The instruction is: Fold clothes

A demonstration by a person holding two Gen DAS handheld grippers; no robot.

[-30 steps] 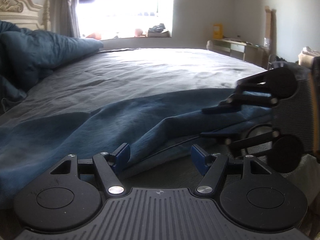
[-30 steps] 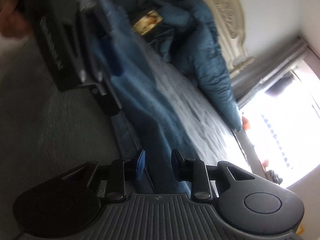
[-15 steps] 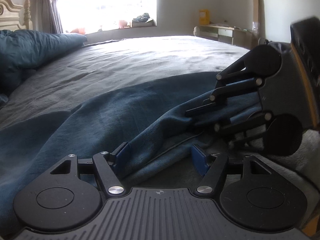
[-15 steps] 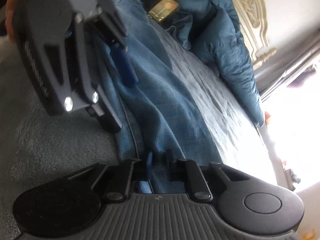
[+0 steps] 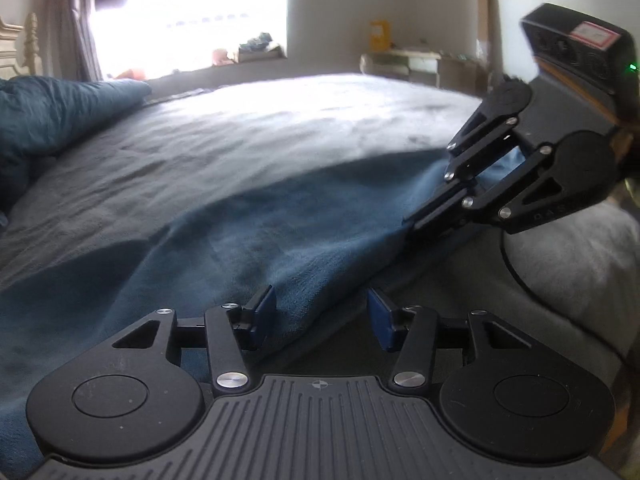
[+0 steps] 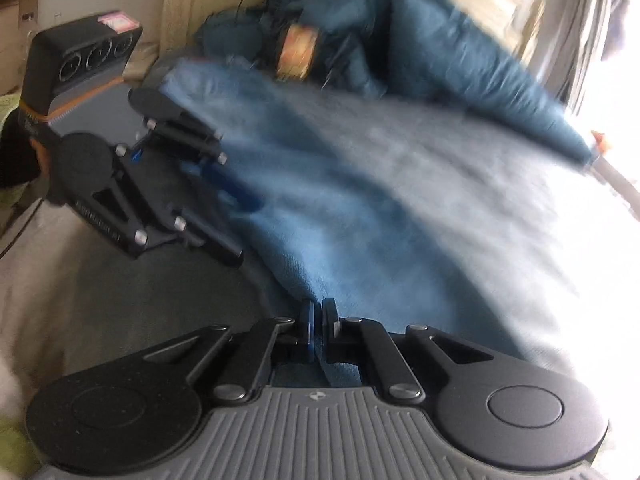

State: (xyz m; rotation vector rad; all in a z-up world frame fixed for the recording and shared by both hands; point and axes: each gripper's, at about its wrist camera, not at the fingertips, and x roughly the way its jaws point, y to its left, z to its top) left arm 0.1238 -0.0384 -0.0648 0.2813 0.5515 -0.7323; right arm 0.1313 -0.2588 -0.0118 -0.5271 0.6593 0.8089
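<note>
- The blue cloth is lying spread out on the grey bed, near the bed's front edge.
- The right tool is pressing its two blue pads together on the edge of the blue cloth, pinching it.
- In the left wrist view, the right tool is showing on the right side, with its tips biting the cloth's edge.
- The left tool is sitting with its pads spread wide apart.
- The edge of the cloth is lying between those spread pads, right by the left pad.
- In the right wrist view, the left tool is reaching toward the cloth from the left, but that picture is blurry.
- A puffy blue blanket is bunched up at the head of the bed.
- A bright window is glowing behind the bed.
</note>
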